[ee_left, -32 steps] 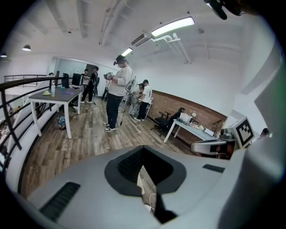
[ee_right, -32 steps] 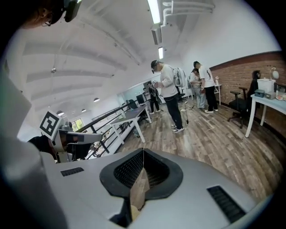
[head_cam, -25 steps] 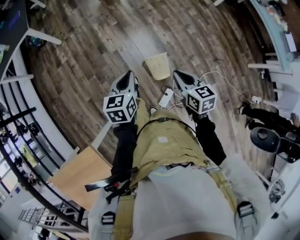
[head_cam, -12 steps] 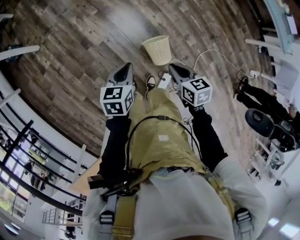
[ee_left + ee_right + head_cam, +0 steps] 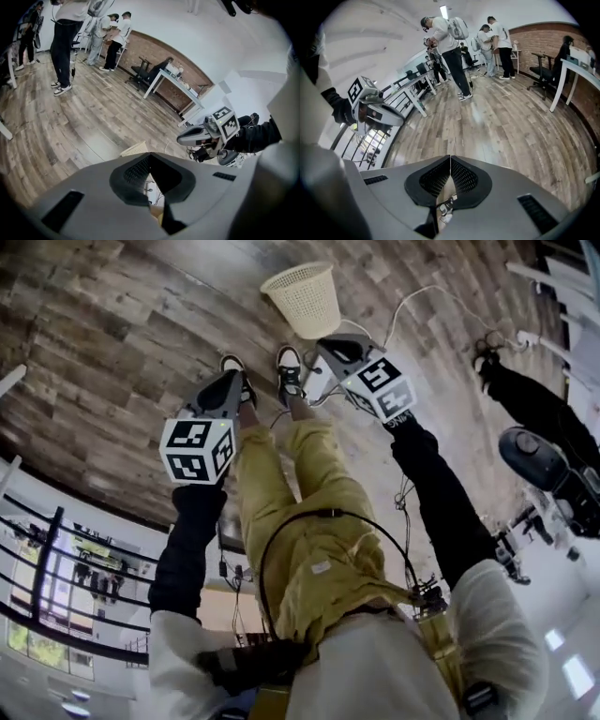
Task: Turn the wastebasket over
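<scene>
head view, nearest first: the person's tan trouser legs (image 5: 309, 521) fill the middle. left gripper (image 5: 232, 382) hangs by the left shoe (image 5: 231, 363). right gripper (image 5: 330, 345) is just past the right shoe (image 5: 289, 359), nearer the goal. left gripper view shows its pads pressed together at the tips, nothing pinched. right gripper view shows the same, shut tight & empty.

wastebasket (image 5: 305, 298) stands on the wood floor (image 5: 141, 315) just beyond the right gripper. it looks upright w/ wide rim up, and neither gripper touches it, so the flip prob isn't begun.

risks: both grippers are closed, so a push w/ shut tips would likely skid or topple the light mesh basket away instead of turning it. jaws need to spread first to take the rim. a one-sided hold could let it swing & drop.

white cable (image 5: 412, 298) loops on the floor just beside the basket and runs back toward the shoes. it could snag a gripper or a foot. otherwise nothing stands btwn grippers & basket.

farther off: a seated person's dark legs (image 5: 525, 395) at right, well apart. left gripper view shows a white bench (image 5: 171, 75) and standing people (image 5: 63, 42) far back.
</scene>
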`<state>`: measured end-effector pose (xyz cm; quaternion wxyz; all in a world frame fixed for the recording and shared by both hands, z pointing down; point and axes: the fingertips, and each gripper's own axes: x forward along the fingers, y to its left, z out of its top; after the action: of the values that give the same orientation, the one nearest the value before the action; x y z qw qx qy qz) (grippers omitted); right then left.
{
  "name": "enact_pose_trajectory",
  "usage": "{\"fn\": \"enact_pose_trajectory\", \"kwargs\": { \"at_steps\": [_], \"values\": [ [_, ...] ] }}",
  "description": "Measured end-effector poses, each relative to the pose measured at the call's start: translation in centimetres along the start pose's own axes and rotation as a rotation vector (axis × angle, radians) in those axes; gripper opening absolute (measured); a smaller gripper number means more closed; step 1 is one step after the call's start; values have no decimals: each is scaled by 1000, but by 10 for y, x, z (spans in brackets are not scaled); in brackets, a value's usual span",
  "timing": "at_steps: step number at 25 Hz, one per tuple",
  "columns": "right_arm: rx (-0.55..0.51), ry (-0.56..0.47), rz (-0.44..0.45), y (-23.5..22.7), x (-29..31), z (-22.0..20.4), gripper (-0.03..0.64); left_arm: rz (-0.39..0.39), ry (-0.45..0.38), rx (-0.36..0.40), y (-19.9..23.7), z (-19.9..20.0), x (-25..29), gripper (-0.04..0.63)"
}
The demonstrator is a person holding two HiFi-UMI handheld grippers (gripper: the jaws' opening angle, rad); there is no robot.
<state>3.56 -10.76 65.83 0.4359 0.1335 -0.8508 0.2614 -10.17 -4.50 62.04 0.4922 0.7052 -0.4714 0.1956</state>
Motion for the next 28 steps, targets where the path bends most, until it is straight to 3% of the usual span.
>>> {"fn": "enact_pose_trajectory", "kwargs": {
  "at_steps": [7, 14, 17, 19, 23, 28],
  "values": [
    [-240, 123, -33, -113, 127, -65, 23, -18, 93, 41, 45, -36, 146, 0],
    [-482, 303, -104, -212, 208, -103, 25, 24, 97, -27, 80, -44, 255, 0],
    [-623, 418, -112, -246, 227, -116, 35, 2, 89, -61, 81, -41, 280, 0],
    [-689, 496, -94, -265, 236, -127, 86, -5, 90, -59, 82, -41, 289, 0],
    [-757, 610, -91, -303, 247, -151, 121, -4, 107, -52, 87, -48, 302, 0],
    [-766, 705, -39, -315, 253, -163, 120, 16, 114, -71, 98, -54, 306, 0]
  ]
}}
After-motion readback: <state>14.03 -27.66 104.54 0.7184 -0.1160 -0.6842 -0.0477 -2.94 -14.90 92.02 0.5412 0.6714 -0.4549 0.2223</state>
